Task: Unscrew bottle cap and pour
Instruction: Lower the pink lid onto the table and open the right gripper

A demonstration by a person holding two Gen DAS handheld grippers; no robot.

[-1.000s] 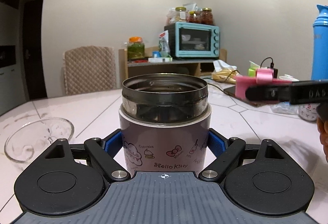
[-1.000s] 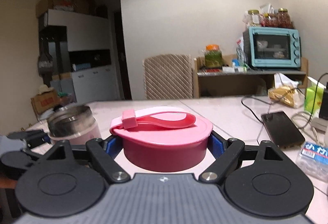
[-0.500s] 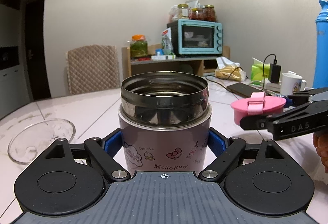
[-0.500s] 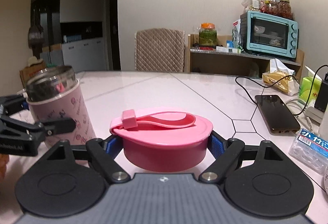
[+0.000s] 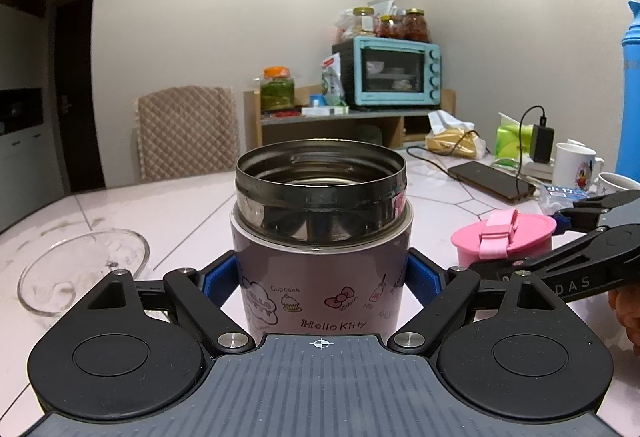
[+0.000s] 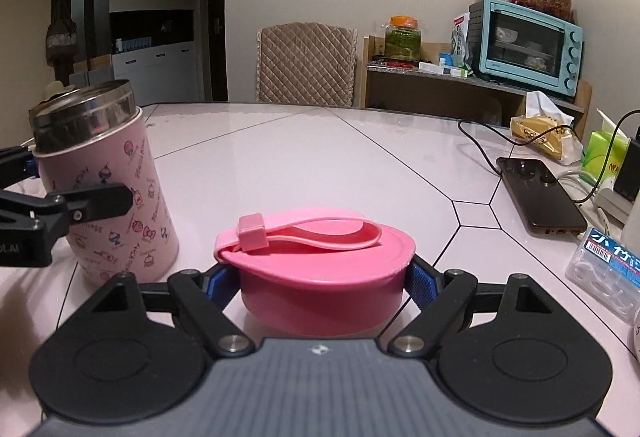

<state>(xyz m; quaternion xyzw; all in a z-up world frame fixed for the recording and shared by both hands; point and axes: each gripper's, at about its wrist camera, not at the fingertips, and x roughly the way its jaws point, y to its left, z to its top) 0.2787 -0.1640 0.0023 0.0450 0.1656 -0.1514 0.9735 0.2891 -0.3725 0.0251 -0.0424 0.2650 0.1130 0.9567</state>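
Glass bowl (image 5: 82, 269) seen at far left on the pink table (image 6: 320, 157), open steel-rimmed flask (image 5: 322, 233) clasped upright by the left gripper (image 5: 322, 279), pink cap (image 6: 320, 269) pinched in the right gripper (image 6: 320, 283), apparently just above the tabletop, phone (image 6: 538, 197) lying at right

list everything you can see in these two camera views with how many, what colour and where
food jar: 1, pink with steel rim, open, upright on the table
cap: 1, pink with strap, low over the table, right of jar
glass bowl: 1, clear, left of jar
table: 1, pale pink
phone: 1, black, on the table's right side
toaster oven: 1, teal, on shelf
chair: 1, beige quilted, far side
mug: 1, white, far right
bottle: 1, blue, right edge
left gripper: black, shut on jar
right gripper: black, shut on cap
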